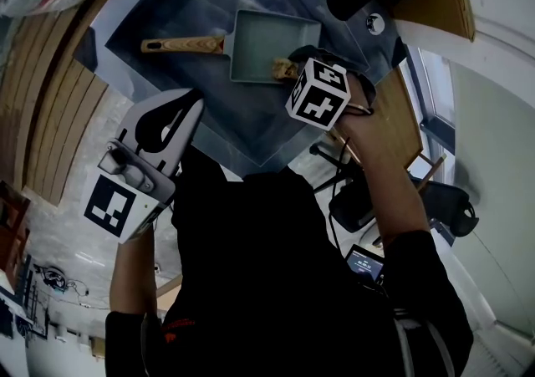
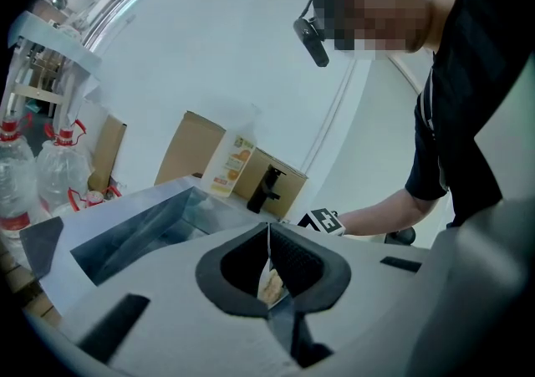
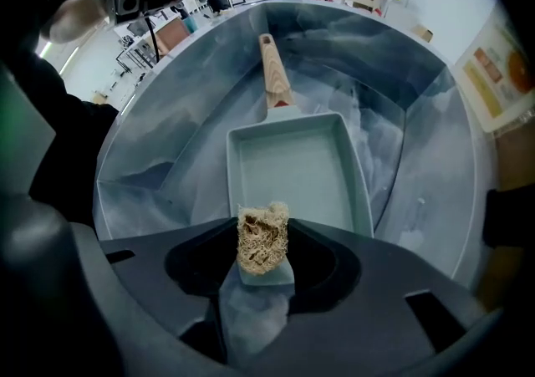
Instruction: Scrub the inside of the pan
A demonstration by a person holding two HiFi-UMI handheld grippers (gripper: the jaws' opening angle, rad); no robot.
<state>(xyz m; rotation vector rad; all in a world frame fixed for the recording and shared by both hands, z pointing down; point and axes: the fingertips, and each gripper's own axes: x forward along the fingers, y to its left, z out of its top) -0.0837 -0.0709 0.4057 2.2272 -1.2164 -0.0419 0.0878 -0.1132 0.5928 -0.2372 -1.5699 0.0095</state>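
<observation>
Right claw (image 3: 263, 254) is held over the steel sink (image 3: 159, 141), in whose basin the rectangular pan (image 3: 292, 170) is laid flat, its wooden handle (image 3: 272, 74) pointed away. A fibrous scrubber (image 3: 262, 233) is pinched between that claw's jaws at the pan's near rim; contact cannot quite be confirmed. Left claw (image 2: 269, 271) is held off to the side, jaws pressed together, seemingly on nothing. No suds are seen inside the pan, so the scrubbing is judged barely begun, the whole floor left.
</observation>
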